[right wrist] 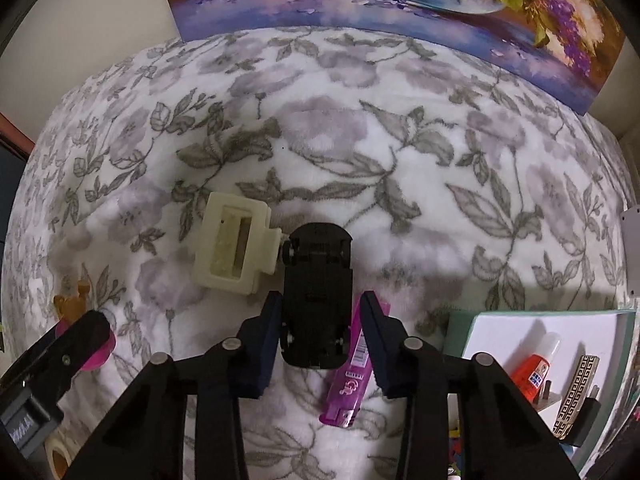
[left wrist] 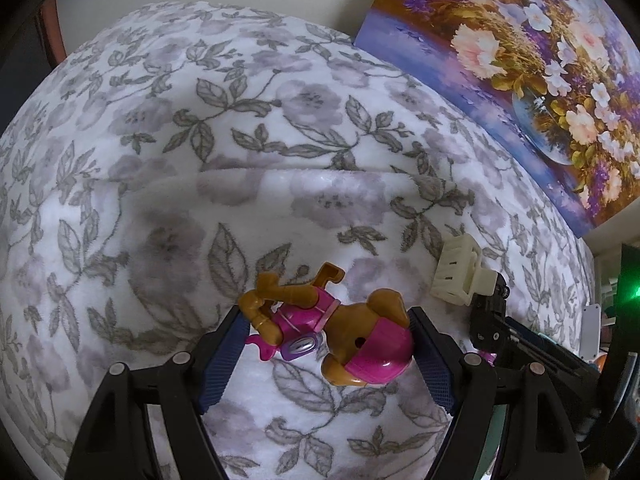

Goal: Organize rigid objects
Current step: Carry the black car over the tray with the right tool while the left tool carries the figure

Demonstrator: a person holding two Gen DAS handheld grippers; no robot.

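A toy dog [left wrist: 332, 332] in a pink outfit lies on its side on the flowered blanket [left wrist: 200, 140]. My left gripper [left wrist: 324, 312] stands open around it, one pad by its legs and the other by its head. The right gripper [right wrist: 320, 300] is shut on a black toy car [right wrist: 318, 292] that shows its underside and wheels. In the left wrist view the same toy car [left wrist: 486, 316] appears at the right, touching a cream plastic part [left wrist: 460, 276]. That cream plastic part [right wrist: 232, 252] lies just left of the car.
A pink lighter [right wrist: 348, 380] lies under the right finger. A white tray [right wrist: 500, 328] at the lower right holds a glue tube [right wrist: 536, 368] and a patterned case [right wrist: 576, 392]. A flower painting [right wrist: 400, 0] leans along the back. A tape roll [right wrist: 56, 456] sits lower left.
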